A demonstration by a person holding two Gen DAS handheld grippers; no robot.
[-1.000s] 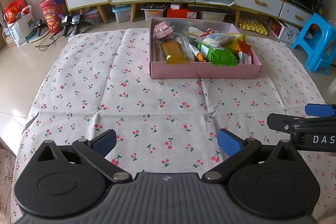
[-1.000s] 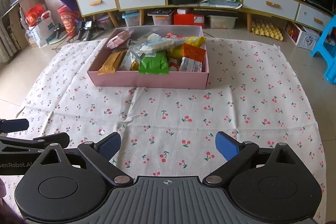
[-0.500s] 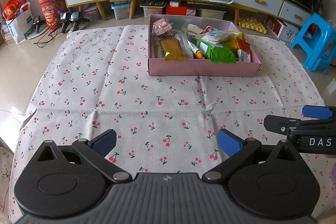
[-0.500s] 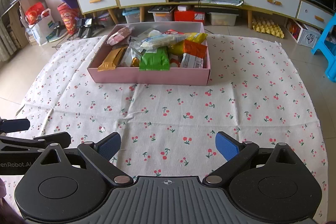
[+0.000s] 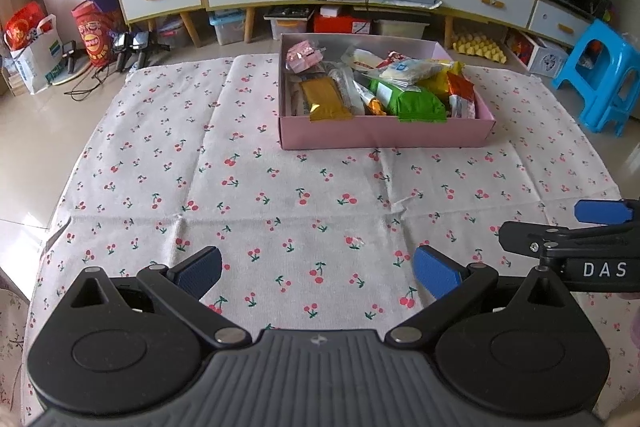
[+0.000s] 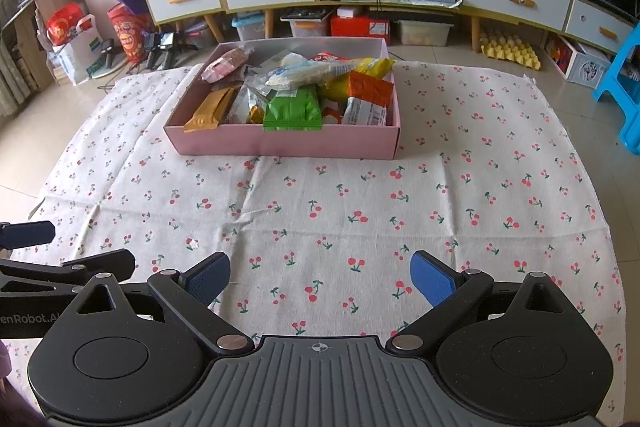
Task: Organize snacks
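Both tongs were spread wide and held nothing. The left gripper (image 5: 318, 273) and the right gripper (image 6: 320, 277) hung side by side over the near part of the cherry cloth (image 5: 280, 187). The snacks sat farther back in the pink box (image 6: 288, 145), which rested on the cloth. A green bag (image 6: 294, 109) lay against the box's front wall. A gold bar (image 5: 325, 99) lay at its left side. A blue stool (image 5: 600, 75) stood off to the right.
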